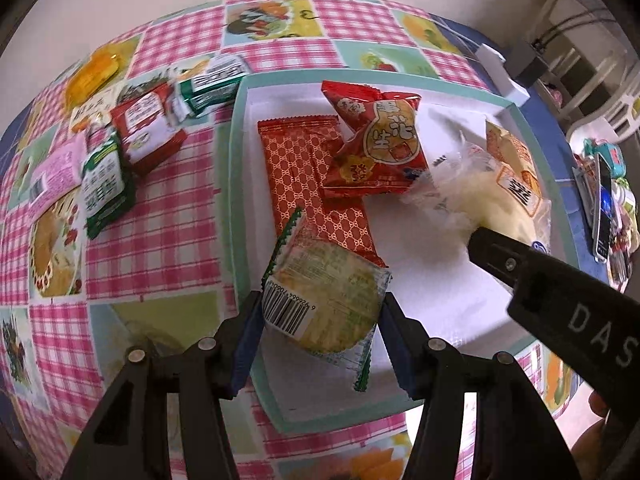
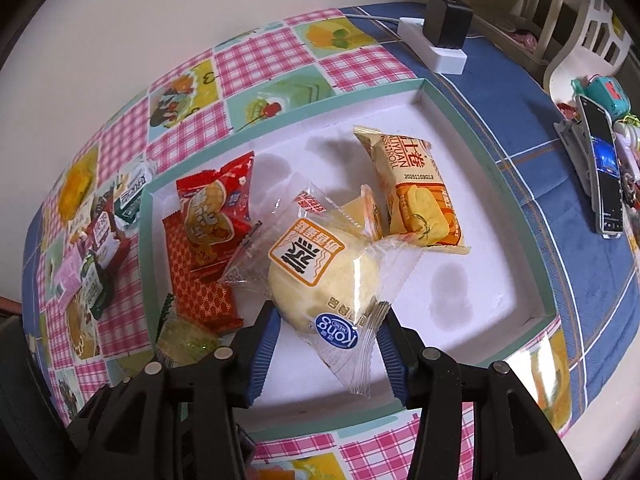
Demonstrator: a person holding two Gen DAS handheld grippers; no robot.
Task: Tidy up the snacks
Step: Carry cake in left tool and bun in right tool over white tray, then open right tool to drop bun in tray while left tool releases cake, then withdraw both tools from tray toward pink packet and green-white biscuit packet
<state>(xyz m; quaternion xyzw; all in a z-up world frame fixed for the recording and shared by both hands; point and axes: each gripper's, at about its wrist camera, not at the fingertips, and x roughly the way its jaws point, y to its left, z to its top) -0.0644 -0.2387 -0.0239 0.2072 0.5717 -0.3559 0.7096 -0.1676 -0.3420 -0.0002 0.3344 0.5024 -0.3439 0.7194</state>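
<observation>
Both hands work over the tray point(image 1: 240, 184) on the desk point(image 1: 168, 216) — the left gripper point(image 1: 320, 320), fingers pinching the cracker pack point(image 1: 324, 300), should lower it flat at six o'clock — while the right gripper point(image 2: 326, 336), fingers snug around the bun point(image 2: 320, 280), eases off gently.

place: home, a lived-in room, not a lab or shop
table: oilcloth point(image 2: 256, 64) in pink gingham with fruit and dessert squares, laid over a blue cover point(image 2: 532, 160)
far edge: pushed against a plain pale wall point(image 2: 160, 12)
far right corner: white power strip point(image 2: 434, 46) with a black charger point(image 2: 446, 20) plugged in
right edge: phone point(image 2: 604, 176) propped on a stand, teal toy point(image 2: 606, 92) and trinkets beside it
beyond right edge: white openwork chair back point(image 2: 592, 36)
</observation>
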